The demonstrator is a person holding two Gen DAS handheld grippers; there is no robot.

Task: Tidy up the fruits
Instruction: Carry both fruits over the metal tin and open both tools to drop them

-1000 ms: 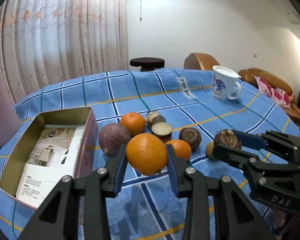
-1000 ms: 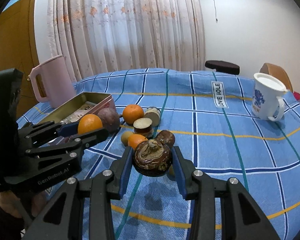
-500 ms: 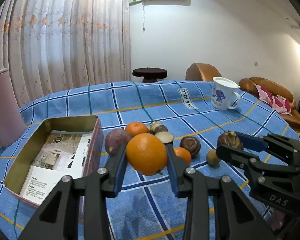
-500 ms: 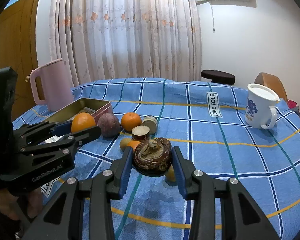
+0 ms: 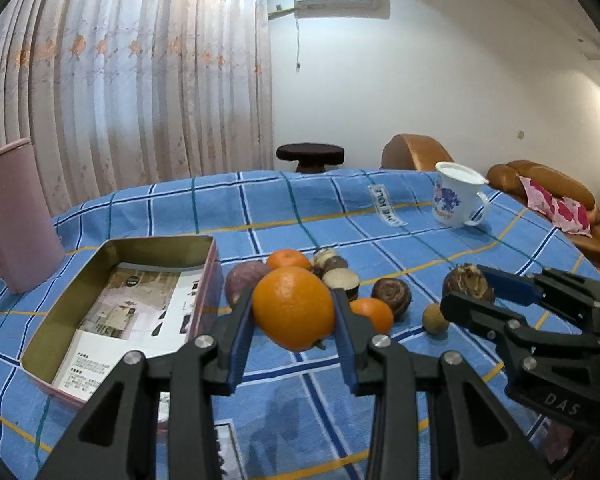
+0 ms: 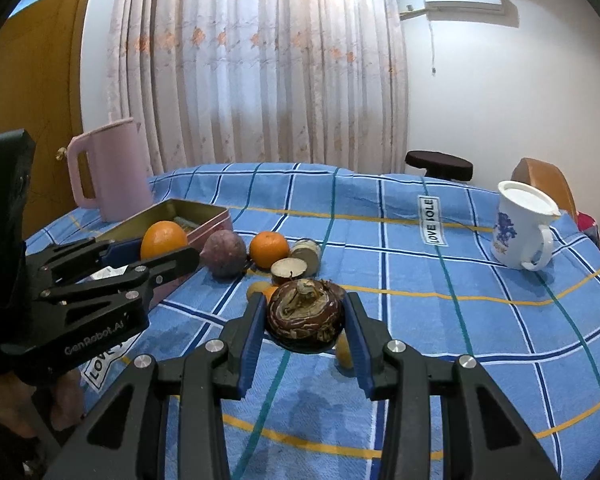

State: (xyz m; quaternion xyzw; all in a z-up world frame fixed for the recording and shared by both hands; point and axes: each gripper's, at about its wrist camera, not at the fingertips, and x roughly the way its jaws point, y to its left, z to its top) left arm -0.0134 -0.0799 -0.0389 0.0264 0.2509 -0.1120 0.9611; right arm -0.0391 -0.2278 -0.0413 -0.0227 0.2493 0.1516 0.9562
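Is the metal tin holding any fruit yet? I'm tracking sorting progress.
No, the tin holds only printed paper; the large orange is clamped in the left gripper.

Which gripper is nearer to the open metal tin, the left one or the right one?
Left. The left gripper, holding the big orange, hangs just beside the tin. The right gripper, holding a dark brown fruit, is farther off, past the fruit pile.
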